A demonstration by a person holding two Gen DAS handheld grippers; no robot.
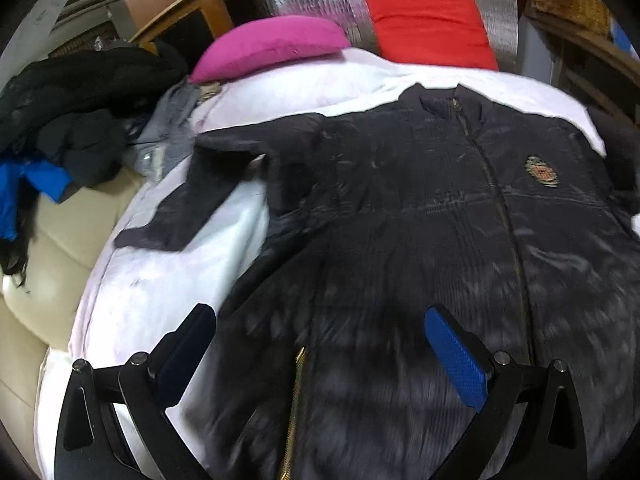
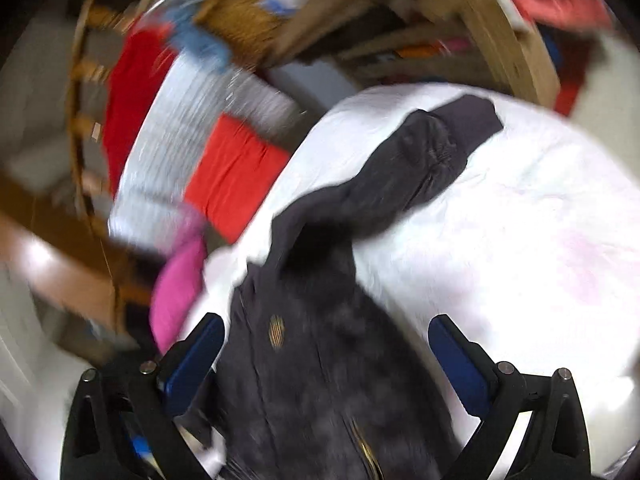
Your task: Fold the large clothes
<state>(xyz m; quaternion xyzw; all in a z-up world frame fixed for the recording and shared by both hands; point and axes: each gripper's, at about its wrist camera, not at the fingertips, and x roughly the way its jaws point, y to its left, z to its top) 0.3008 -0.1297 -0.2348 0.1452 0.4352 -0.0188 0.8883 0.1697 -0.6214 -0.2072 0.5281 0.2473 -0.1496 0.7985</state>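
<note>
1. The left gripper is spread wide with nothing between its blue-padded fingers, hovering over the lower front of the dark quilted zip-up jacket.
2. That jacket lies flat and face up on the bed's white sheet, collar toward the pillows, an embroidered gold crest on its chest.
3. One sleeve stretches out toward the left side of the bed, bent partway along.
4. Beyond the collar, a magenta pillow and a red cushion lean at the head of the bed.
5. A heap of dark clothes sits off to the left.
6. The right gripper is also wide open and empty, above the jacket's chest; its view is badly blurred.
7. The other sleeve runs away across the sheet.
</note>
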